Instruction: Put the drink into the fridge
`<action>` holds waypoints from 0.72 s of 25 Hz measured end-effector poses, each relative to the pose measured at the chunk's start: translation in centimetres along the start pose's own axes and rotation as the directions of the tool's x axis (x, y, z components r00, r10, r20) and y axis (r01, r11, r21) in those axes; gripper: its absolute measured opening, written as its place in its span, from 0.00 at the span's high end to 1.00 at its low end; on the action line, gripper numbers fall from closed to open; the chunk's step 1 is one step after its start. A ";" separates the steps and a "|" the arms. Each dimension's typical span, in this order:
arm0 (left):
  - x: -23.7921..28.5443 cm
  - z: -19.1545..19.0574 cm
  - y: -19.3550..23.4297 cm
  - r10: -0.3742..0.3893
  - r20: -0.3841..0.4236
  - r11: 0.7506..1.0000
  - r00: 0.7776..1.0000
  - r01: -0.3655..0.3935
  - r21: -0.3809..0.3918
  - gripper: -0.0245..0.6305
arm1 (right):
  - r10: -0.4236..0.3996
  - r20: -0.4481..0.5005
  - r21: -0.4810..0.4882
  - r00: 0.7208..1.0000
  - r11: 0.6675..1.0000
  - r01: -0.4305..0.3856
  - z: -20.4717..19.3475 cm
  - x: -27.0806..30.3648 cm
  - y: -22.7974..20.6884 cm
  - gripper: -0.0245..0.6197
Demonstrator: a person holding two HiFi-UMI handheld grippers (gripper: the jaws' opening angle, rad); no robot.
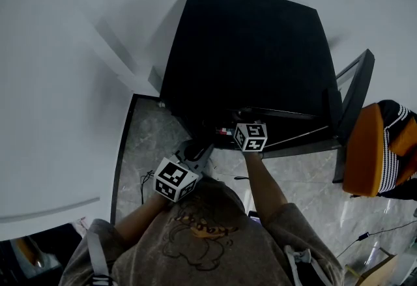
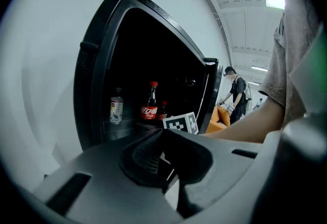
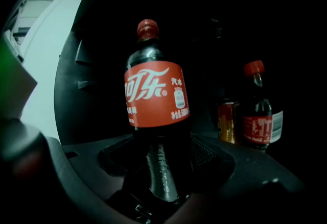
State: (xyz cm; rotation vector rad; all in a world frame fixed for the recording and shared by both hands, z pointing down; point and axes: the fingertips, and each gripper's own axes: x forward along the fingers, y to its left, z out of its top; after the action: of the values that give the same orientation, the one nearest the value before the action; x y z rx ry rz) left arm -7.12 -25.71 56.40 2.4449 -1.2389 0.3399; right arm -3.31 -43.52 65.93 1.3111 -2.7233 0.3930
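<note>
The head view looks down on a grey marbled stone floor along a plain white wall. A tall black fridge stands against that wall, its door swung open to the right. The fridge's inside is nearly all hidden from above. The person's grey printed T-shirt fills the bottom edge. The left gripper hangs low before the fridge. The right gripper reaches into the opening, its tips lost in the dark. An orange seat with a striped cloth stands past the door, cut off by the frame.

The left gripper view shows the left gripper with its jaws pressed together and nothing between them. Beyond it the fridge gapes open. On the shelf stands a dark cola bottle with a red label and red cap. A small pale-labelled drink container stands well to its left and a smaller red-capped bottle just to its right. The right gripper's marker cube is just in front of the shelf. A second person stands far off in the bright room, too small to make out.

In the right gripper view the right gripper is clamped on the lower body of the cola bottle, which stands upright inside the fridge. To the right, deep in shadow, are the smaller cola bottle and a dim gold-and-red can. The shelf beneath them is too dark to see.
</note>
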 end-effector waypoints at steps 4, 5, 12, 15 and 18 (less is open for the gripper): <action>-0.1 0.1 -0.6 -0.006 -0.005 1.000 1.000 0.006 -0.014 0.96 | 0.012 -0.021 -0.024 1.000 1.000 -0.012 0.2 -0.5 0.2 0.51; -0.1 0.3 -0.8 -0.009 -0.002 1.000 1.000 0.009 -0.016 0.96 | 0.012 -0.029 -0.026 1.000 1.000 -0.013 0.1 -0.8 0.2 0.51; -1.0 2.1 -2.8 -0.027 0.003 0.999 1.000 0.027 -0.030 0.96 | 0.001 -0.076 -0.022 0.997 1.000 -0.003 0.3 -4.5 0.3 0.51; -1.7 2.8 -4.3 -0.037 -0.005 0.999 0.999 0.037 -0.033 0.96 | 0.009 -0.086 -0.017 0.996 1.000 -0.010 1.3 -6.5 0.8 0.51; -2.4 3.7 -5.6 -0.043 -0.008 0.998 0.999 0.043 -0.037 0.96 | 0.020 -0.089 -0.015 0.996 1.000 -0.021 2.7 -8.5 1.5 0.51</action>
State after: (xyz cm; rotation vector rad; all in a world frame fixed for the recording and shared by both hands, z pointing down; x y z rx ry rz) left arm -3.76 -22.55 50.90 2.4325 -1.1763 0.3132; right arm 0.89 -36.93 61.40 1.2316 -2.6631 0.4204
